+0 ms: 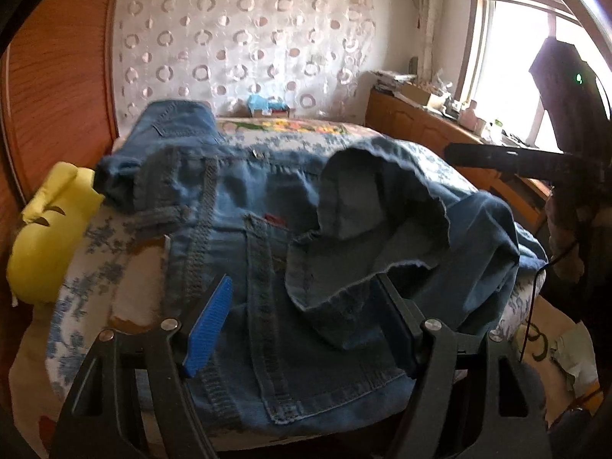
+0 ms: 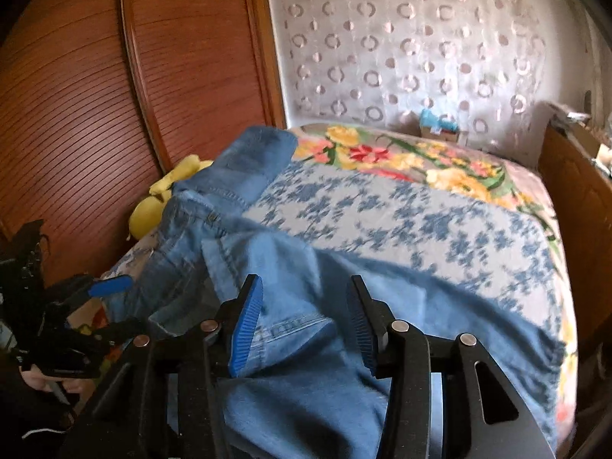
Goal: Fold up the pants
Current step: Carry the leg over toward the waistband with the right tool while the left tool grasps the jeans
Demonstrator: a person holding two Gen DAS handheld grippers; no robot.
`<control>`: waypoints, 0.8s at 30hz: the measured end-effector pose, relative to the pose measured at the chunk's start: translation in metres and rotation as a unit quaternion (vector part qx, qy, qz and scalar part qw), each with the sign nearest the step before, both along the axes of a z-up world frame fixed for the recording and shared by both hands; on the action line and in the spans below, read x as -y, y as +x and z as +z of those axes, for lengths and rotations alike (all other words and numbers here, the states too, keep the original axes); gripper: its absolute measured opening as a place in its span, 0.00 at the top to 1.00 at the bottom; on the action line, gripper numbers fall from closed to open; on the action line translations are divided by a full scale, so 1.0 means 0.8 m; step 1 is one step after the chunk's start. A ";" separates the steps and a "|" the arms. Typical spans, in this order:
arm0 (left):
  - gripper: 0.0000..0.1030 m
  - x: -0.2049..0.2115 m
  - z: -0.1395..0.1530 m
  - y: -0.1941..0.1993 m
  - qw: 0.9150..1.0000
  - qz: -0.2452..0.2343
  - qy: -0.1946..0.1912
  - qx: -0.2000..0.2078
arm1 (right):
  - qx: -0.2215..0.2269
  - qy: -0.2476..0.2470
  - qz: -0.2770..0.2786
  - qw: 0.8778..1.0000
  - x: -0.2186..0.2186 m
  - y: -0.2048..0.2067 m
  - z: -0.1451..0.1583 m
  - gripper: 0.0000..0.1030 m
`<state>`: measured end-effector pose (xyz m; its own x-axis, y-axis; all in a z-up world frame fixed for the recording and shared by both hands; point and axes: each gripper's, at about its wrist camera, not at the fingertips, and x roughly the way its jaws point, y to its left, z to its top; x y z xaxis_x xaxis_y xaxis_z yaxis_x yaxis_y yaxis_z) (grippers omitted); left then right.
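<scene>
Blue jeans [image 1: 237, 206] lie crumpled on the bed, with the waist toward the wardrobe and one leg hem [image 1: 382, 210] turned back over the seat. My left gripper [image 1: 302, 325] hovers open just above the jeans' back pocket, nothing pinched between its pads. It also shows at the left of the right wrist view as the left gripper [image 2: 111, 306], jaws apart. My right gripper [image 2: 302, 325] stands open over a folded leg of the jeans [image 2: 298, 344]. A hem corner lies between its blue pads [image 2: 246, 325], and they do not press on it.
The bed [image 2: 420, 222] has a blue floral sheet and a bright flowered cover [image 2: 382, 157] farther back. A yellow plush toy [image 1: 46, 237] sits by the louvred wardrobe door [image 2: 95, 114]. A wooden cabinet [image 1: 420, 122] with clutter runs under the window at right.
</scene>
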<state>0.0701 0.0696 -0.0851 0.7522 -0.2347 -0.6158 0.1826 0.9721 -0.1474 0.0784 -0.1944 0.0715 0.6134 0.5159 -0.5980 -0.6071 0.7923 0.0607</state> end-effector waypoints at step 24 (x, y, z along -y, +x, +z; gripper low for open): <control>0.89 -0.006 0.040 -0.037 0.998 -0.016 -0.009 0.059 | 0.051 -0.010 0.060 0.997 -0.135 -0.030 0.085 0.94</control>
